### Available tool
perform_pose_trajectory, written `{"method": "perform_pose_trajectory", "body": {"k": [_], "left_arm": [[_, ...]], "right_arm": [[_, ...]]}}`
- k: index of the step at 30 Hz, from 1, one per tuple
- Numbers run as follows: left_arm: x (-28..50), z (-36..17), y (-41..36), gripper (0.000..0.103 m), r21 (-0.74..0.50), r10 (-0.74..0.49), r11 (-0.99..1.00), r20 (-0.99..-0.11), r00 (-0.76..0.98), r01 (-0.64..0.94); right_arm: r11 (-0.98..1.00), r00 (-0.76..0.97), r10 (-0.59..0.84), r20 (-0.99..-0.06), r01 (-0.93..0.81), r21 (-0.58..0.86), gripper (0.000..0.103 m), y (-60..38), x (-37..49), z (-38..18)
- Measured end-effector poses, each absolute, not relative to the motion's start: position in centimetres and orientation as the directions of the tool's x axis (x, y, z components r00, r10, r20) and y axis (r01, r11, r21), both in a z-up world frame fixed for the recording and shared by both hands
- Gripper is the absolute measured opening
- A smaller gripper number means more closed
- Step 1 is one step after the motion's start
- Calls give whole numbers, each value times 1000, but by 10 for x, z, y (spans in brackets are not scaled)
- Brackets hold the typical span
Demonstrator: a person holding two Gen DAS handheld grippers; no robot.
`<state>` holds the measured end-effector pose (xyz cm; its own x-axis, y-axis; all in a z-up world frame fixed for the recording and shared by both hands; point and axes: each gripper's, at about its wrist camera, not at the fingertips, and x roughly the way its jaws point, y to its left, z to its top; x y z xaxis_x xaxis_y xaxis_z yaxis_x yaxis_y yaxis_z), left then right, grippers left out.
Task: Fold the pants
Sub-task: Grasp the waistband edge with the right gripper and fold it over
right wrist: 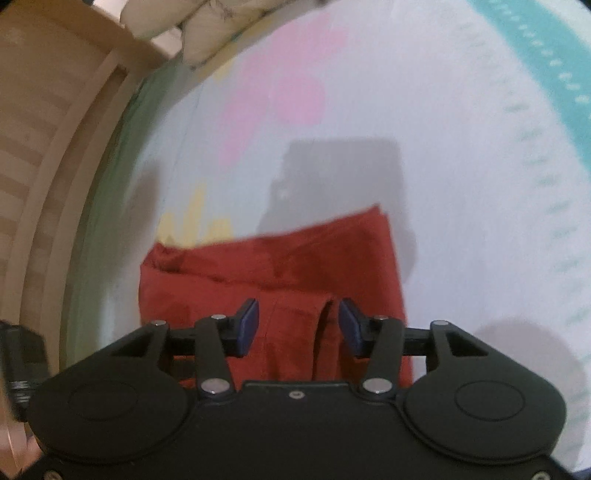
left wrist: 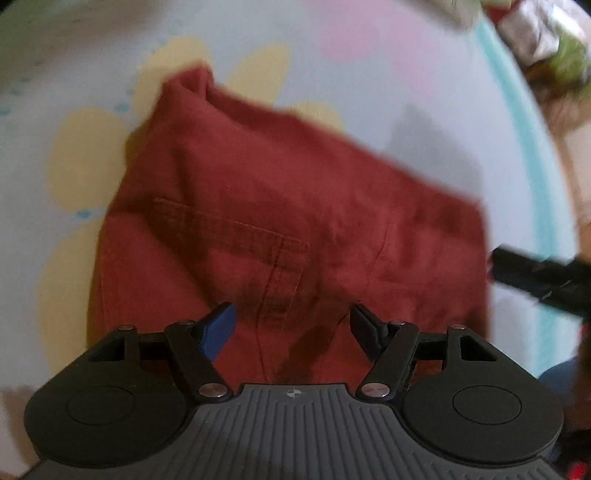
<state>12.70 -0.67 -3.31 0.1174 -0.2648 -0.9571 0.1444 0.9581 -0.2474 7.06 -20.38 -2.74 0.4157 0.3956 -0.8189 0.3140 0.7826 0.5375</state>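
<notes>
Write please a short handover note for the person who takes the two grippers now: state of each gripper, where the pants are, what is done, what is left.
Left gripper: open, holds nothing, over the pocket side of the red cotton pants.
Right gripper: open, a raised fold of the cloth stands between the pads, not pinched.
Pants: folded into a compact block, flat on the pale patterned bed sheet.
Done: the folds so far.
Left: probably only smoothing, or one last fold.

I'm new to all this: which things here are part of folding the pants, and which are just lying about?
Part of the job:
- red pants
- left gripper, open
- right gripper, open

Just there:
- patterned sheet
- wooden frame
- clutter at the sheet's edge
</notes>
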Motion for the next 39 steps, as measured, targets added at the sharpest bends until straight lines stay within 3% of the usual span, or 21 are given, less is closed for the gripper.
{"method": "perform_pose_trajectory", "body": {"k": [4, 11, 14, 20, 22, 24, 26, 27, 28, 30, 33, 35, 39], "left_arm": [[125, -25, -19, 67, -200, -236, 956, -959, 158, 216], [148, 35, 26, 67, -245, -273, 961, -911, 310, 127], [161, 62, 50, 67, -243, -255, 967, -888, 382, 81], [162, 57, 89, 67, -242, -224, 970, -888, 403, 5], [160, 46, 100, 67, -269, -233, 962, -897, 376, -44], [161, 39, 107, 67, -309, -268, 948, -903, 337, -72], [161, 40, 109, 67, -350, -303, 933, -889, 342, -83], [162, 41, 110, 67, -365, -314, 927, -881, 354, -88], [163, 43, 111, 67, -377, -320, 922, -872, 370, -92], [161, 43, 115, 67, -382, -316, 918, -867, 385, -108], [160, 38, 121, 67, -396, -319, 906, -870, 377, -149], [161, 35, 121, 67, -408, -331, 900, -869, 368, -154], [159, 35, 108, 67, -368, -313, 925, -881, 355, -98]], "right_arm": [[780, 354, 393, -848, 360, 512, 57, -194, 72, -45], [777, 290, 417, -861, 377, 504, 57, -180, 70, -60], [767, 289, 424, -858, 389, 510, 63, -180, 71, -63], [780, 293, 414, -862, 374, 501, 67, -177, 69, -63], [801, 290, 397, -871, 354, 483, 62, -174, 69, -59], [812, 300, 390, -871, 334, 478, 47, -170, 68, -56], [806, 324, 397, -859, 324, 495, 42, -169, 65, -49], [815, 343, 387, -856, 307, 492, 29, -169, 63, -43], [830, 367, 376, -851, 275, 486, 27, -168, 61, -33], [844, 424, 379, -822, 205, 495, 12, -166, 56, -11], [840, 528, 404, -747, 109, 532, 12, -164, 55, 28], [879, 591, 353, -725, 55, 473, 12, -164, 56, 49], [912, 560, 251, -790, 138, 387, 12, -182, 70, 41]]}}
